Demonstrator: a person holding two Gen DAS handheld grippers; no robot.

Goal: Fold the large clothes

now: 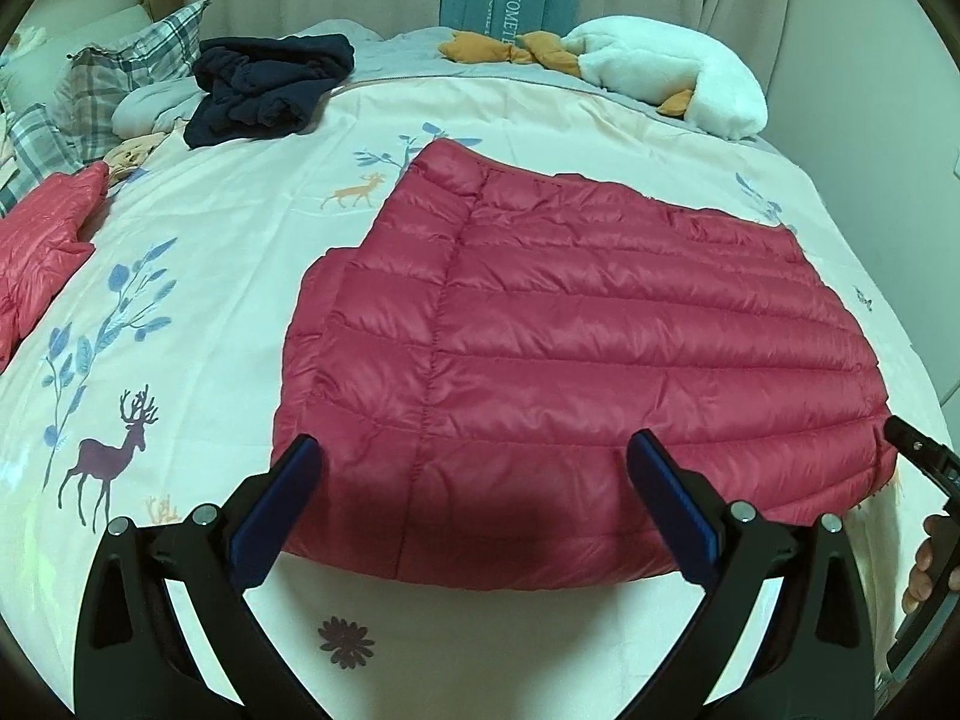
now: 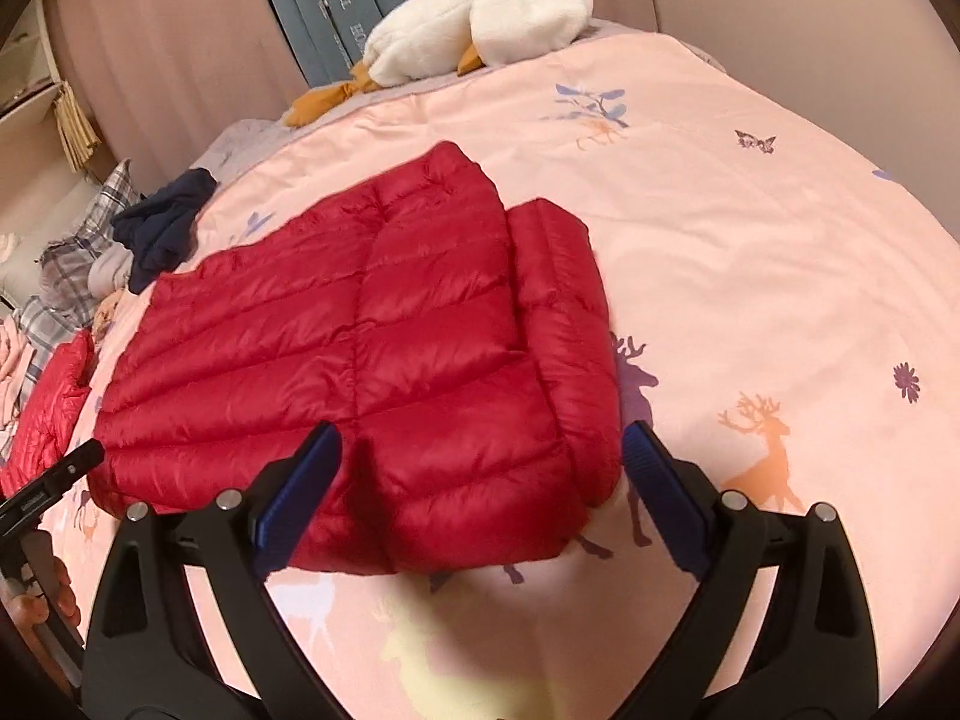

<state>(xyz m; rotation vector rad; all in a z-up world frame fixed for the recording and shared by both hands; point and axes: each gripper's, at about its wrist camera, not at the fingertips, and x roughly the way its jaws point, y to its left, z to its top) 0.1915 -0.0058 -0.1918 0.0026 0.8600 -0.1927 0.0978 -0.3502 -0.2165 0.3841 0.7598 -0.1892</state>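
Observation:
A red quilted puffer jacket (image 1: 570, 336) lies folded flat on the bed, seen again in the right wrist view as the jacket (image 2: 372, 372). My left gripper (image 1: 474, 450) hovers open over the jacket's near edge, nothing between its blue pads. My right gripper (image 2: 483, 438) is open too, spread over the jacket's near right corner where a sleeve is folded in. The tip of the right gripper (image 1: 918, 456) shows at the right edge of the left wrist view, and the left gripper's tip (image 2: 60, 474) shows at the left in the right wrist view.
The bedspread (image 1: 228, 252) is pale pink with deer and leaf prints. A second red jacket (image 1: 42, 240) lies at the left, a dark navy garment (image 1: 270, 87) at the back, plaid pillows (image 1: 120, 78) beside it, and a white plush goose (image 1: 672, 72) at the far edge.

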